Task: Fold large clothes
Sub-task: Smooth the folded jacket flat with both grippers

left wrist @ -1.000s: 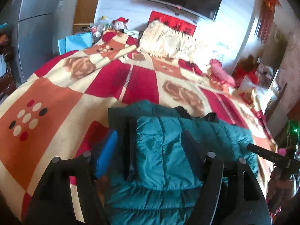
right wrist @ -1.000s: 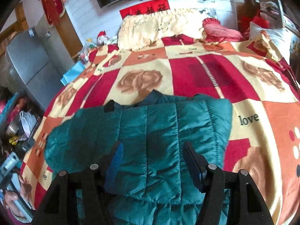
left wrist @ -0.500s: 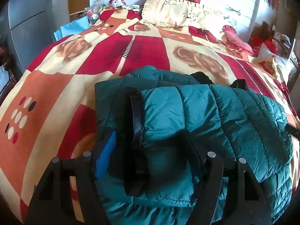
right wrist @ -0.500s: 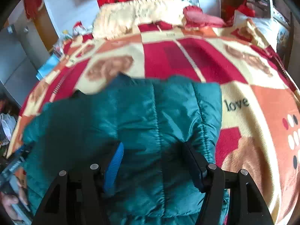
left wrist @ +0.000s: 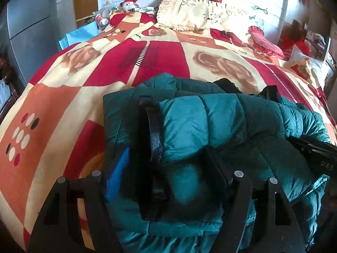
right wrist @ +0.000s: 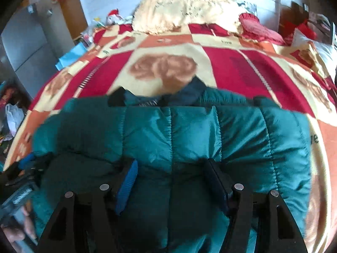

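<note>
Two grippers bear down on one teal puffer jacket (left wrist: 221, 124), each with its fingers spread wide. On the left gripper (left wrist: 166, 166), the blue-padded finger (left wrist: 119, 168) sits against the jacket's left side while the black finger (left wrist: 217, 168) presses into the quilted fabric; a thick folded bulge of jacket, with a black ribbed cuff band (left wrist: 154, 130) running down it, fills the gap between them. Whether the fingers actually pinch that bulge or only straddle it cannot be told. The right gripper (right wrist: 171, 177) is likewise wide apart, its blue pad (right wrist: 127, 184) and black finger (right wrist: 215, 181) resting on the shiny quilted panels, with jacket fabric lying between them; no clamped fold is visible there either.

Farther out, the jacket lies bundled and partly folded on the near part of a bed, its dark collar (right wrist: 189, 92) showing at the far edge in the right wrist view. At the left margin of that view the other gripper's black body sits on the jacket. Beneath the jacket spreads a red, orange and cream blanket (left wrist: 160, 57) printed with roses and dots. Toward the headboard rests a cream fringed pillow cover (left wrist: 189, 14), with a red ruffled cushion (left wrist: 265, 42) to its right and a small plush toy (left wrist: 129, 3) to its left. A grey cabinet (left wrist: 27, 27) stands beside the bed on the left.
</note>
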Action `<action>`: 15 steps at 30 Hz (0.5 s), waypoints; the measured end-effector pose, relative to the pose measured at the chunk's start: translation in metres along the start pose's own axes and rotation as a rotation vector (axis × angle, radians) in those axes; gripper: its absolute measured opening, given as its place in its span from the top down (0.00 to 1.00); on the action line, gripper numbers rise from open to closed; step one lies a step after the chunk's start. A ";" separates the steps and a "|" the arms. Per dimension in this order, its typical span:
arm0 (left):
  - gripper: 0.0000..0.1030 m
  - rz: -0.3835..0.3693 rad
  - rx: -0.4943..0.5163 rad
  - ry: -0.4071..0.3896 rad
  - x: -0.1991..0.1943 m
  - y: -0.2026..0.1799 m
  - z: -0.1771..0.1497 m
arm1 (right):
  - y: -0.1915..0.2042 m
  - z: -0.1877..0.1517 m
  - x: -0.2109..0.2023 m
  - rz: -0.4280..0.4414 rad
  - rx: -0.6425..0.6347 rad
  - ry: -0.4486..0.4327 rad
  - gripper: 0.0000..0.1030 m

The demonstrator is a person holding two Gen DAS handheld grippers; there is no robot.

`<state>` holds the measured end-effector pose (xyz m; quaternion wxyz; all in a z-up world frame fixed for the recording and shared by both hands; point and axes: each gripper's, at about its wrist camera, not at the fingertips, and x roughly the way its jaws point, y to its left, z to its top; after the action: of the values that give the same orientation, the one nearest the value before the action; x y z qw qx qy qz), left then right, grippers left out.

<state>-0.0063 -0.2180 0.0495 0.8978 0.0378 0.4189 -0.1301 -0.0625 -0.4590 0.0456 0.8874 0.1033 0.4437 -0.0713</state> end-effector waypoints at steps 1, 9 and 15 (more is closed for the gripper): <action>0.29 0.004 0.003 0.001 0.000 -0.001 0.000 | -0.002 0.000 0.002 0.001 0.006 0.002 0.38; 0.29 0.006 0.001 -0.001 0.002 -0.001 -0.001 | -0.003 -0.010 -0.051 0.057 0.001 -0.070 0.38; 0.28 0.007 -0.001 -0.003 0.003 -0.002 -0.001 | 0.015 -0.038 -0.038 0.024 -0.068 -0.023 0.37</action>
<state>-0.0053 -0.2201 0.0464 0.8989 0.0388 0.4176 -0.1269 -0.1113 -0.4332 0.0552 0.8961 0.0775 0.4344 -0.0469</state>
